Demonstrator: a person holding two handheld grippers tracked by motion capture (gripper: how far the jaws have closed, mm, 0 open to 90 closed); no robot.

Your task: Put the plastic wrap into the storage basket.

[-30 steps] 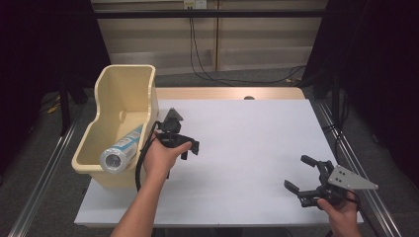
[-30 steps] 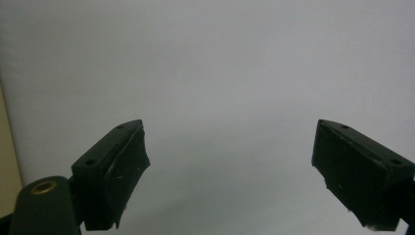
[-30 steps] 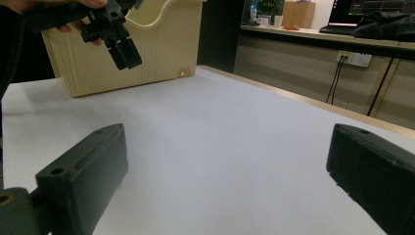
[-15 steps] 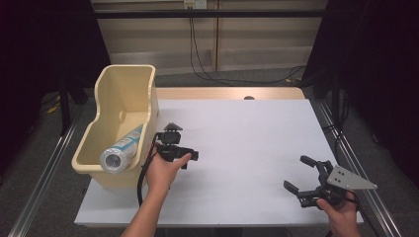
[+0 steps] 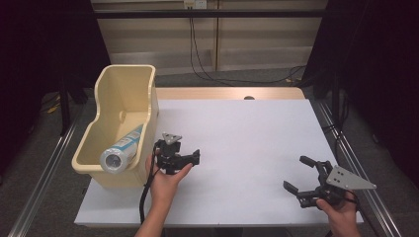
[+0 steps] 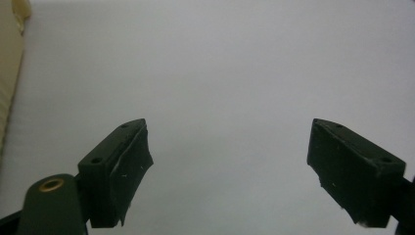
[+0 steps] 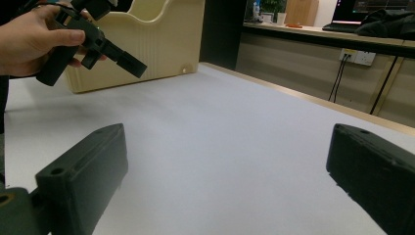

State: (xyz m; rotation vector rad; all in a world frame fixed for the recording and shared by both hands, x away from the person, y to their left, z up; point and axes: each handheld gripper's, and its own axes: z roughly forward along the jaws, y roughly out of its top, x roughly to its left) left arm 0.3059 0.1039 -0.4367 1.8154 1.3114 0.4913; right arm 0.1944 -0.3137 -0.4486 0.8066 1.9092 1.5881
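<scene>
The left gripper (image 5: 174, 157) is hovering just above the white worktop (image 5: 247, 143), its jaws standing wide apart with nothing between them; the left gripper view confirms bare surface ahead of and below the pads (image 6: 128, 166). Close beside these jaws, on their outer side, the cream plastic bin (image 5: 123, 94) is sitting at the worktop's edge, and a rolled tube with a blue-and-white label (image 5: 121, 150) is lying inside it, slanted, its round end resting toward the near wall. In my judgement the roll is lying settled in the bin because its placing is complete, and the left jaws are released for that reason. The right gripper (image 5: 307, 178) is being held low over the near corner, well apart from the bin, its jaws likewise spread and empty; it appears to be parked there to stay out of the left hand's (image 5: 165, 180) working path.
</scene>
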